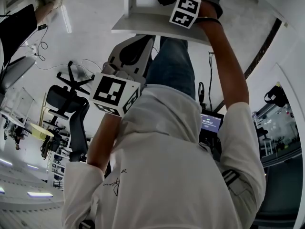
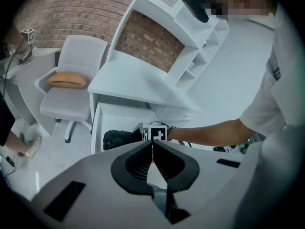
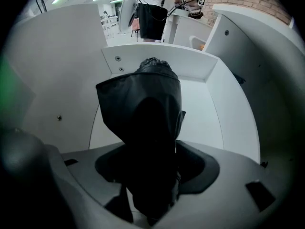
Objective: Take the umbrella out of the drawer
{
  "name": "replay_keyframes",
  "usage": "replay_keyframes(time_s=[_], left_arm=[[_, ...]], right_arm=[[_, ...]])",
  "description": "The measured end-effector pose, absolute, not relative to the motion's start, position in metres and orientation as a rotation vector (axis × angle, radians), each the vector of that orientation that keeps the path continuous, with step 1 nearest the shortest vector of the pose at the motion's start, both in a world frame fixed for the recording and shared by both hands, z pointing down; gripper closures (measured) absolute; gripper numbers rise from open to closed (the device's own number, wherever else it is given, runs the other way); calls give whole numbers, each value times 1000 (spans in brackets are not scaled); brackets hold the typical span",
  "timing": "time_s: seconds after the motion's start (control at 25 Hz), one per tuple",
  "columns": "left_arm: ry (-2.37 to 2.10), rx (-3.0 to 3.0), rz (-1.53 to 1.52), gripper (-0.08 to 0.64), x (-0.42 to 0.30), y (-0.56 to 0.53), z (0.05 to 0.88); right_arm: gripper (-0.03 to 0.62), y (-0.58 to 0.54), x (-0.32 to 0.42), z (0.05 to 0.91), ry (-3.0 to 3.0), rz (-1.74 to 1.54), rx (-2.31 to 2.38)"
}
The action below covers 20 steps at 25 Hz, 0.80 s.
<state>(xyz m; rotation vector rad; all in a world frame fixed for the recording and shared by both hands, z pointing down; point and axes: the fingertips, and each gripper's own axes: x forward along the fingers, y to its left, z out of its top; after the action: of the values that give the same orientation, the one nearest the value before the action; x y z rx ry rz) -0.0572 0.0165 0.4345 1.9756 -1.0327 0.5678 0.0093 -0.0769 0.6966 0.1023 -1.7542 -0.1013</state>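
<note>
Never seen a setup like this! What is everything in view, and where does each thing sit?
umbrella: one, black, in the open drawer
drawer: one, white, pulled out under the desk
desk: one, white, above the drawer
office chair: one, pale grey, beside the desk
cushion: one, orange, on the chair's seat
brick wall: one, reddish, behind the chair
left gripper: one, grey, jaws together, empty, away from the drawer
right gripper: one, grey, in the drawer, jaws open around the umbrella
right arm: one, bare, reaching to the drawer
</note>
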Motion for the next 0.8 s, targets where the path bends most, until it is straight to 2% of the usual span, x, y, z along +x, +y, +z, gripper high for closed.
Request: replay_keyframes(time_s=[0.8], left_arm=[[-1018, 1886, 493, 543, -48, 21, 443]], right_arm=[[336, -77, 9, 717, -1729, -1, -52]])
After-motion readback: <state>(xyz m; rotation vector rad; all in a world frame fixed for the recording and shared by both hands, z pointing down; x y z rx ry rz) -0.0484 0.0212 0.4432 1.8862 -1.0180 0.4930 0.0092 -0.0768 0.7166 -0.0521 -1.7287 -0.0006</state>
